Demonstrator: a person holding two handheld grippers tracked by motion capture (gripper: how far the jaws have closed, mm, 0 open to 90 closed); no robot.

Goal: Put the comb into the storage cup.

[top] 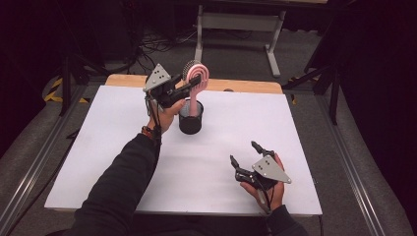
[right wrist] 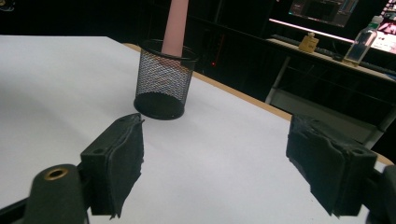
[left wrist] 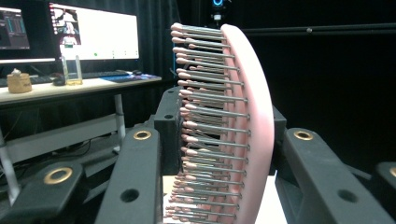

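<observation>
Light falls from overhead onto the white table, which is the brightest surface in the high view, while the floor and everything past the far edge sink into near-black. The forearm and the mesh cup throw soft, faint shadows on the board. The high view is slightly soft and grainy (fine detail smears in the dark corners). In the left gripper view the pink hairbrush is close and fairly sharp, its jaws dim, and the monitors at far left glow overexposed. The right gripper view shows a grey shade across the near left of the table and blurred near pads
</observation>
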